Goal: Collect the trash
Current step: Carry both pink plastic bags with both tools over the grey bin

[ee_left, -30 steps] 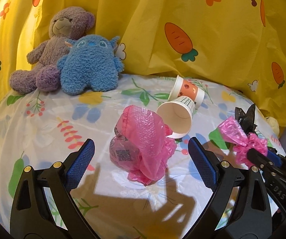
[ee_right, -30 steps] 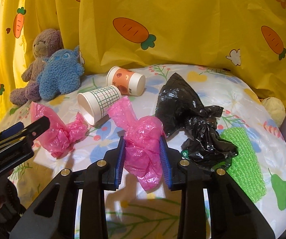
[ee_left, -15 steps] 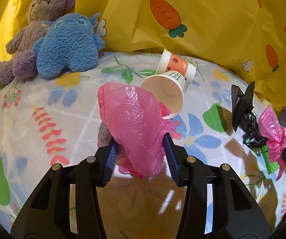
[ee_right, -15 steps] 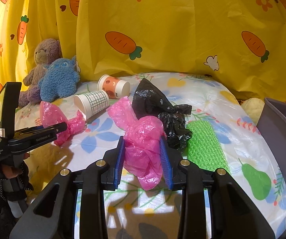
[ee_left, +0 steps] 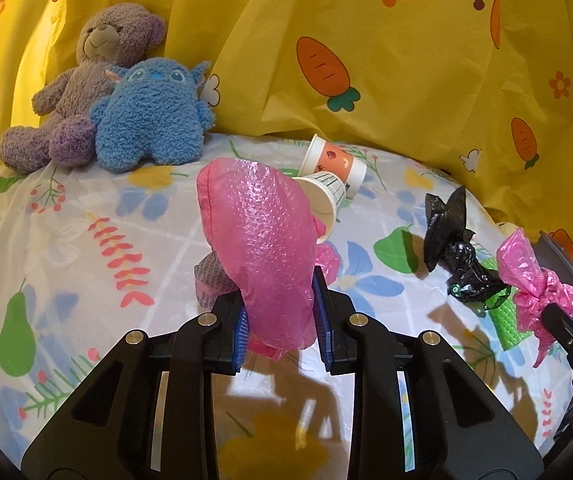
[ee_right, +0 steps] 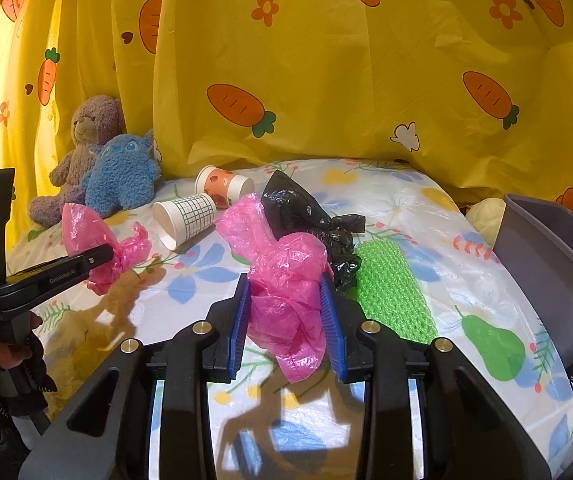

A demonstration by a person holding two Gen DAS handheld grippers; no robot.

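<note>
While my left gripper [ee_left: 280, 330] is closing on a pink bag [ee_left: 262, 248], pads pressing it, I lift it off the cloth [ee_left: 86, 248]; a second ago those jaws stood wide. Right view: right gripper [ee_right: 286, 330] pinches the second bag [ee_right: 286, 276], as before, near the bin [ee_right: 546, 256].

Yellow carrot-print curtain [ee_right: 326, 80], floral tablecloth [ee_left: 66, 240], sunlit
</note>
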